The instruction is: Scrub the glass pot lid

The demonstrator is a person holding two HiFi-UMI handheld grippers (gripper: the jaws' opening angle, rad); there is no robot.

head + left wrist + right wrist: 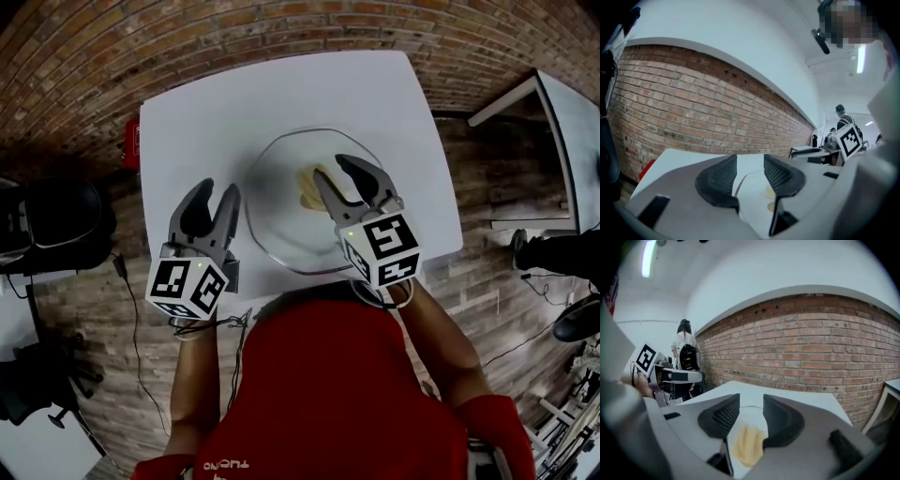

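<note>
A round glass pot lid (281, 202) lies flat in the middle of the white table (206, 122). On its centre rests a pale yellow sponge (312, 187). My right gripper (343, 180) hovers over the lid's right half, open, with the sponge just beyond and below its jaws and nothing gripped. In the right gripper view the sponge (747, 444) shows under the open right gripper (751, 404). My left gripper (215, 200) is open just left of the lid's rim, holding nothing. Between the jaws of the left gripper (750, 164) in its own view I see the lid (756, 193) and sponge (769, 192).
A red object (129, 145) sits by the table's left edge, and black gear (61, 216) stands on the brick floor further left. Another white table (562, 122) is at the right. A person (684, 350) stands far off by a brick wall.
</note>
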